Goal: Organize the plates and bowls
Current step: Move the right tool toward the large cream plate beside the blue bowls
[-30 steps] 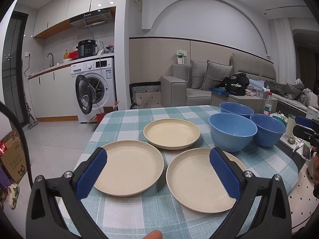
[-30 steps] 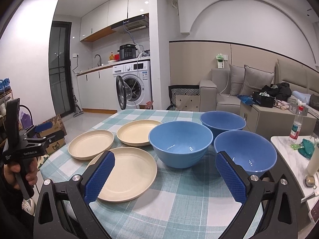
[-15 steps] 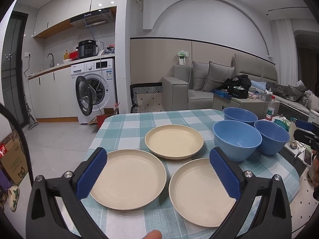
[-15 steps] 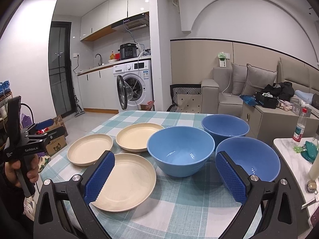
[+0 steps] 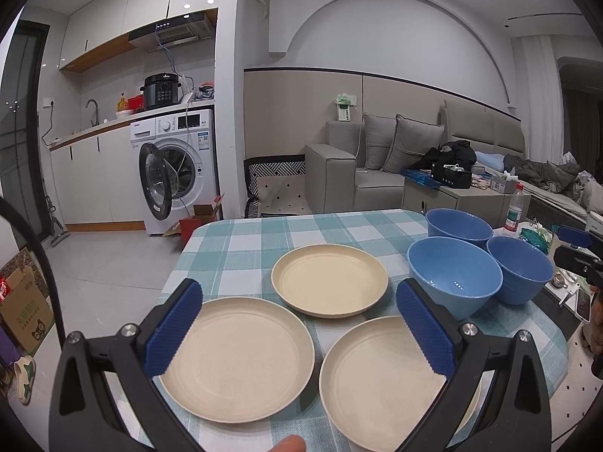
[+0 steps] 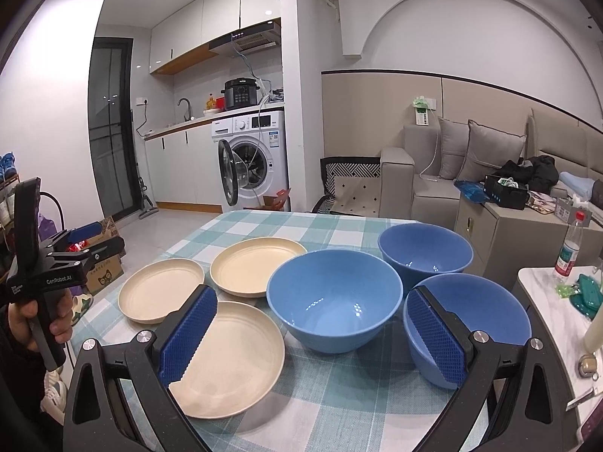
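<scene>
1. Left wrist view: the left gripper (image 5: 299, 314) hangs above the near part of the table (image 5: 264, 237), its two blue-padded fingers (image 5: 173, 327) spread wide apart with nothing between them
2. Under it, on the green-and-white checked cloth, lie three cream plates, each flat and apart from the others: the near-left plate (image 5: 237, 358), the near-right plate (image 5: 384, 376) partly hidden by the right-side finger, and the far plate (image 5: 329, 280) behind and between them
3. To the right of the plates stand three blue bowls, upright and close together: the middle bowl (image 5: 454, 275) nearest the plates, the back bowl (image 5: 458, 226) behind it, and the right bowl (image 5: 522, 267) at the table's edge
4. At the right border the right gripper (image 5: 576, 248) shows only in part
5. Right wrist view: the right gripper (image 6: 312, 333) is held over the near edge of the table, fingers (image 6: 188, 339) wide apart and holding nothing
6. The middle bowl (image 6: 333, 301) sits between the fingers further back, the right bowl (image 6: 486, 320) behind the right-side finger, the back bowl (image 6: 424, 250) beyond both
7. The near-right plate (image 6: 233, 354) lies beside the left-side finger, the near-left plate (image 6: 160, 288) and far plate (image 6: 256, 265) further left and back
8. At the left border a hand (image 6: 45, 316) grips the handle of the left gripper (image 6: 86, 239), which is held off the table's side, its fingers apart
9. A washing machine (image 6: 250, 158) with its door open stands behind
</scene>
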`<state>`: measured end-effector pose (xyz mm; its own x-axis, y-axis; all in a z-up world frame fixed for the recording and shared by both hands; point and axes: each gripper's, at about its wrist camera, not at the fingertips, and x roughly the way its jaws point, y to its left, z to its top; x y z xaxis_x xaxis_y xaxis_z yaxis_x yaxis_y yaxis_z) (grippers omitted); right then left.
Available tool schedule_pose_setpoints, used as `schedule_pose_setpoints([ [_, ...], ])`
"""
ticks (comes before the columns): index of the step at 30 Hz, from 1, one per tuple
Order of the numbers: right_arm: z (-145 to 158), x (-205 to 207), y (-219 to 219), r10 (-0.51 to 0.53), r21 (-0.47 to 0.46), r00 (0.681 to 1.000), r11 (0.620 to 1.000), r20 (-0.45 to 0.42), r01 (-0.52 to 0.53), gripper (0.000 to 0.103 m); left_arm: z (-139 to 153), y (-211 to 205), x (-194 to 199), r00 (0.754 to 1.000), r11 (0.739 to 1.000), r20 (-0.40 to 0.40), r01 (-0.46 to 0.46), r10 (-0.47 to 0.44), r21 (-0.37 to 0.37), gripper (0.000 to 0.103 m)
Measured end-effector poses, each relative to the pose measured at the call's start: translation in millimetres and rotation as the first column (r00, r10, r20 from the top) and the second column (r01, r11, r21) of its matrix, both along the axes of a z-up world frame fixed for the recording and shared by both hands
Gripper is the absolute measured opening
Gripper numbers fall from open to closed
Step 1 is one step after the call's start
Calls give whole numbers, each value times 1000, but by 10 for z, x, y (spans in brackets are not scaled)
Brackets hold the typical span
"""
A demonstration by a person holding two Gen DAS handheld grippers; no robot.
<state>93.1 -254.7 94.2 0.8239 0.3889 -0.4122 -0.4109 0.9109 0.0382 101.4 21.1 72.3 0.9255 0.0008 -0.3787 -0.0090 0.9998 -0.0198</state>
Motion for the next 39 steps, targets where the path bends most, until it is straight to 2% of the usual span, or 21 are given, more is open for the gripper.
schedule_pose_setpoints([
  [23, 244, 583, 142, 24, -17, 999, 1000, -34, -24, 103, 100, 75, 461, 999, 1000, -42, -23, 23, -8, 103],
  [39, 296, 998, 232, 34, -17, 997, 999, -66, -36, 103, 145, 135, 775, 997, 1000, -76, -28, 28, 2, 103],
])
